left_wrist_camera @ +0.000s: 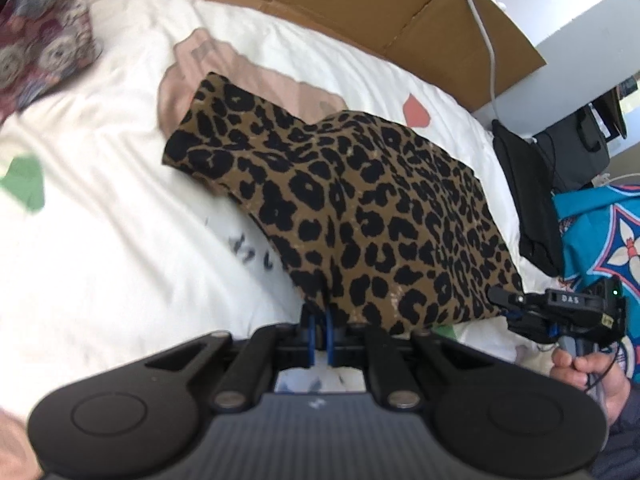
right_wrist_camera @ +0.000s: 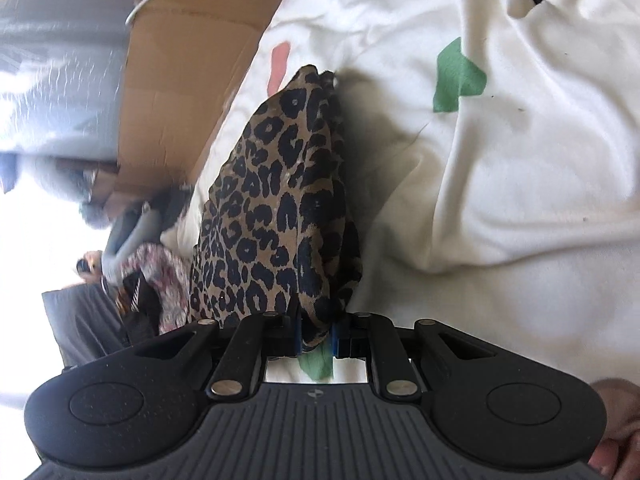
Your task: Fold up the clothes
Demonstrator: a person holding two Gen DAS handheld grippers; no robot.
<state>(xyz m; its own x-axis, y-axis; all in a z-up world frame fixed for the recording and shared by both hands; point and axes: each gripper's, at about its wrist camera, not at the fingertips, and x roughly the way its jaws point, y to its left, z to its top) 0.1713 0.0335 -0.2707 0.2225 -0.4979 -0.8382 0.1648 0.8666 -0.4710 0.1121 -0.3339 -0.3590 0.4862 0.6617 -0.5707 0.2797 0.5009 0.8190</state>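
Observation:
A leopard-print garment [left_wrist_camera: 360, 208] is lifted off the white bed sheet [left_wrist_camera: 100, 240], stretched between both grippers. My left gripper [left_wrist_camera: 319, 320] is shut on its near left corner, blue pads pinching the cloth. My right gripper [left_wrist_camera: 508, 304] appears at the right of the left wrist view, clamped on the other near corner. In the right wrist view the leopard-print garment [right_wrist_camera: 276, 216] hangs edge-on from my right gripper [right_wrist_camera: 316, 332], which is shut on a bunched fold. The garment's far end droops toward the white bed sheet [right_wrist_camera: 500, 160].
A pink garment [left_wrist_camera: 224, 76] lies on the sheet behind the leopard cloth. A floral cloth [left_wrist_camera: 40, 32] sits at far left. Flattened cardboard [left_wrist_camera: 360, 4] lines the far edge, with a white cable [left_wrist_camera: 486, 36]. Black bags [left_wrist_camera: 536, 200] stand at right. A hand [left_wrist_camera: 592, 372] holds the right gripper.

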